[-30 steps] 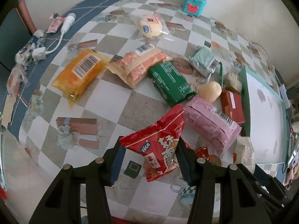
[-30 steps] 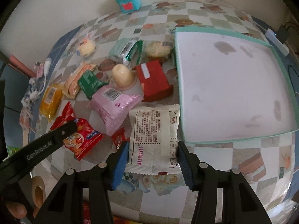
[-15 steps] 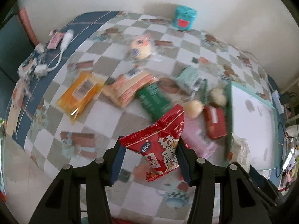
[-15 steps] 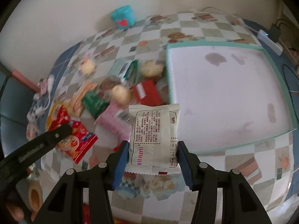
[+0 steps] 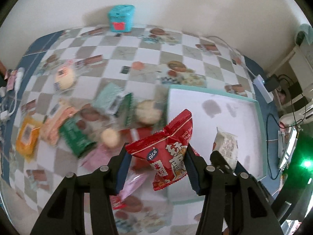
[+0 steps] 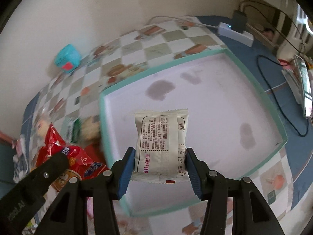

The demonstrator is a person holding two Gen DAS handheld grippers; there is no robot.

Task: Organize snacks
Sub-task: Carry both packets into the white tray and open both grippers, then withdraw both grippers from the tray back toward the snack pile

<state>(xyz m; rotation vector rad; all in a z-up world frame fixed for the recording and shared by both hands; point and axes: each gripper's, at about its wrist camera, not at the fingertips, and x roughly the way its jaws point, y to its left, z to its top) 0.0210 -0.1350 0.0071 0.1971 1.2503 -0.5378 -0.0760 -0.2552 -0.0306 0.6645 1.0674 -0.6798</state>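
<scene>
- Your left gripper (image 5: 157, 167), clamped on the red bag (image 5: 168, 152), has swung toward the tray (image 5: 260, 129).
- Your right gripper (image 6: 160, 168), pinching the white packet (image 6: 161, 143), now hangs above the tray.

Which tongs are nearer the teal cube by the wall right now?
Left, as far as I can judge. The left tongs hold the red bag beside the tray's left rim, on the cube's side; the right tongs hang over the tray, farther right.
</scene>
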